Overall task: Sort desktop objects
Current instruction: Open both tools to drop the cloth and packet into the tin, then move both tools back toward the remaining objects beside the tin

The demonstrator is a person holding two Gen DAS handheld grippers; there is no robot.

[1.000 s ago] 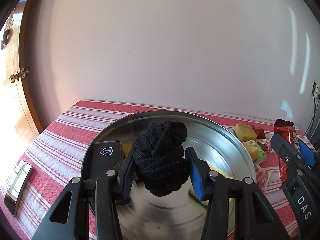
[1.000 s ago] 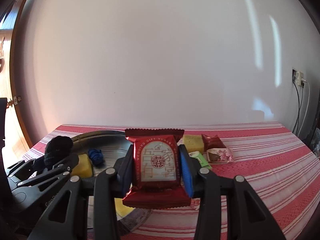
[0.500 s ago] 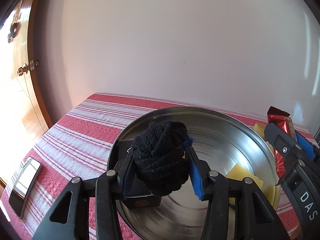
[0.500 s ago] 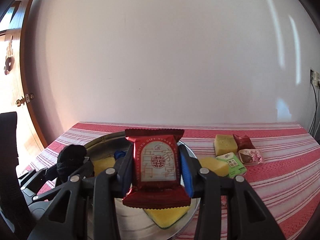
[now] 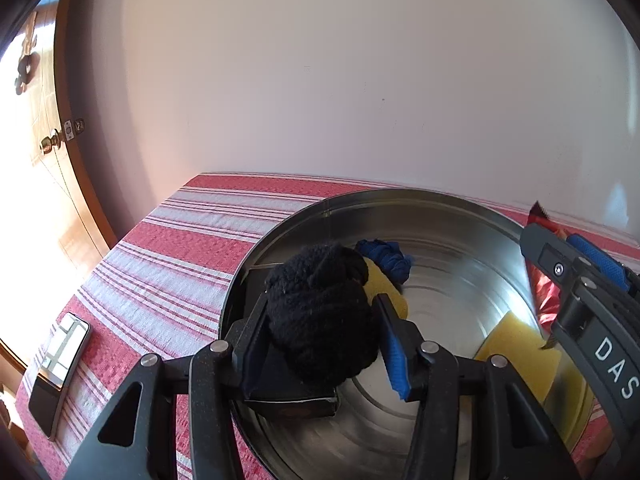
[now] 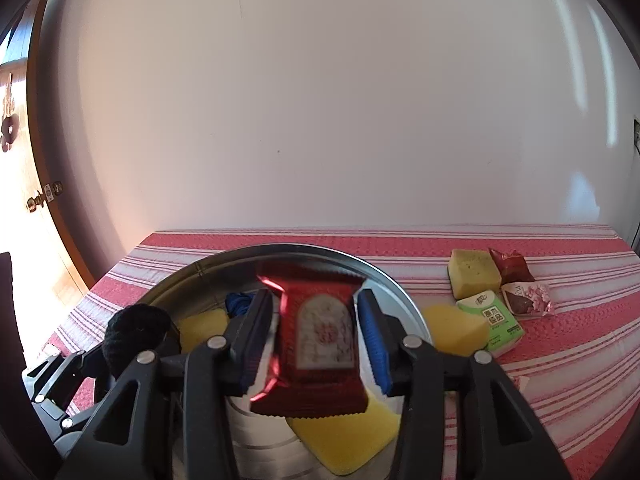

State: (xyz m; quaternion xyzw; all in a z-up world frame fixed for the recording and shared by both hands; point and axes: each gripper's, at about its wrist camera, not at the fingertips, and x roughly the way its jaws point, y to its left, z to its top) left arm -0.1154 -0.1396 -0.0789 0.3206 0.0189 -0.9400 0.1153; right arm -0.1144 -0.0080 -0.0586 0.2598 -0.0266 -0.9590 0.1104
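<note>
Both claws have just been opening over the metal basin. The left gripper is letting go of the black knit ball; the right gripper has already freed the red snack packet, blurred between parted pads. Judged best: open fully, then lift clear.

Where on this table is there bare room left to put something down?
Bare striped cloth lies between the phone and the metal pan, and right of the snack packets. The pan is crowded: sponges, black box, blue cloth.
</note>
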